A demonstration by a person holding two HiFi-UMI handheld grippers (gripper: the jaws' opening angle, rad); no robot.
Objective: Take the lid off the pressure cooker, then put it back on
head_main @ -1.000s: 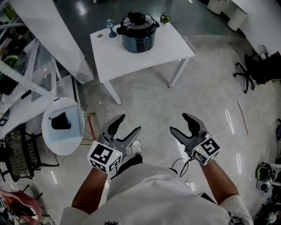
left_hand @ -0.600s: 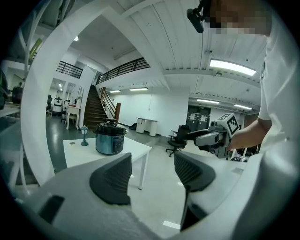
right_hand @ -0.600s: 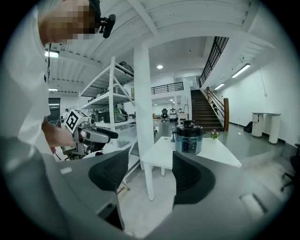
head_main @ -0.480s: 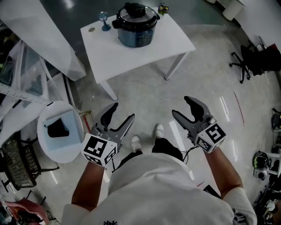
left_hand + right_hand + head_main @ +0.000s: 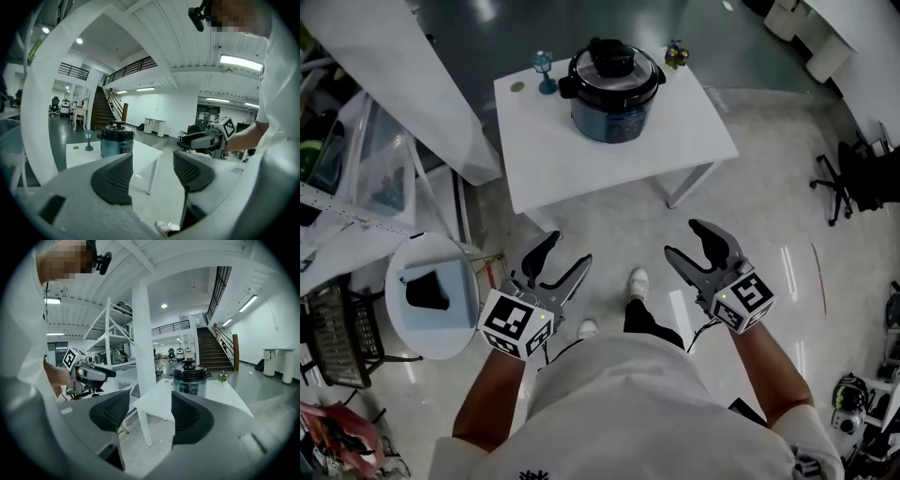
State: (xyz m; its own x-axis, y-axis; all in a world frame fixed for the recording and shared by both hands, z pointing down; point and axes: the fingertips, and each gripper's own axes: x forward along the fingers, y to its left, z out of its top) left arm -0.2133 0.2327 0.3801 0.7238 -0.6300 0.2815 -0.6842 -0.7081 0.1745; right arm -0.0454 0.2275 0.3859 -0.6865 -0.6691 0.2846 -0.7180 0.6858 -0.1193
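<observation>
A dark blue pressure cooker [image 5: 614, 94] with its black lid [image 5: 614, 58] on stands at the back of a white table [image 5: 581, 159]. It also shows ahead in the left gripper view [image 5: 116, 140] and the right gripper view [image 5: 190, 378]. Both grippers are held over the floor, well short of the table. My left gripper [image 5: 567, 251] is open, its jaws closing slightly, nothing between them. My right gripper [image 5: 684, 240] is open too, jaws closing slightly and empty. Each gripper sees the other: the right gripper [image 5: 206, 140] and the left gripper [image 5: 91, 373].
On the table beside the cooker are a small blue goblet [image 5: 544, 67], a little flower ornament [image 5: 677, 54] and a small disc [image 5: 517, 87]. A round white stand [image 5: 431, 323] with a black object is at the left. A white slanted beam [image 5: 403, 84] and shelving stand left; an office chair [image 5: 862, 178] is right.
The table and cooker have come nearer and sit lower in the head view as the person walks forward. Both grippers travel along, still open and empty.
</observation>
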